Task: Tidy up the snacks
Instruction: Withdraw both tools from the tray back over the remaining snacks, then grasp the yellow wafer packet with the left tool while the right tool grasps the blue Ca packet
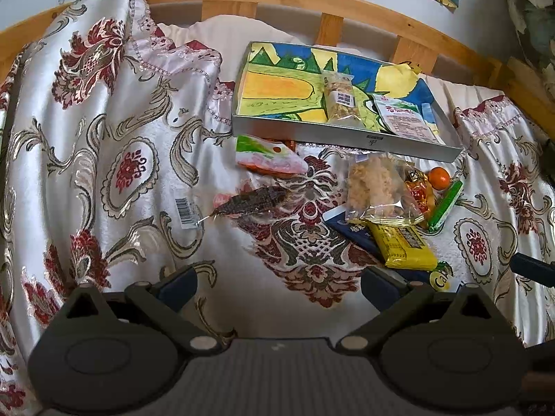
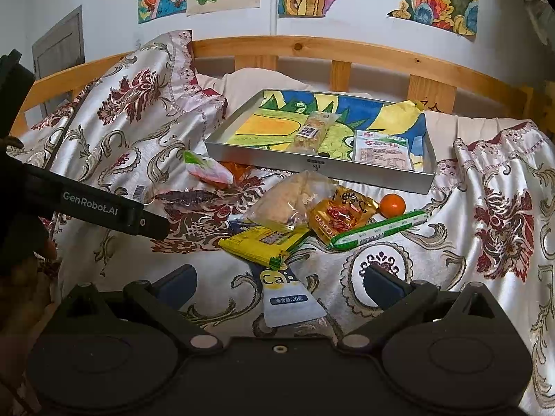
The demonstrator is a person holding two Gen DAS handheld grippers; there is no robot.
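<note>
Floral satin bedding [image 1: 104,159] carries a shallow grey tray with a painted liner [image 1: 347,140], two packets already inside. From the left wrist, the left gripper [image 1: 277,289] hangs wide open and empty before a clear bag of pale flakes [image 1: 373,187]. From the right wrist, the right gripper [image 2: 279,286], equally spread and empty, straddles a blue-and-white calcium sachet [image 2: 288,300]; closing on it looks the likely next move.

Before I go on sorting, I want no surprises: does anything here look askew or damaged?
Nothing looks damaged. The grey tray sits tilted on the rumpled bedspread, its near rim overlapping an orange packet.
</note>
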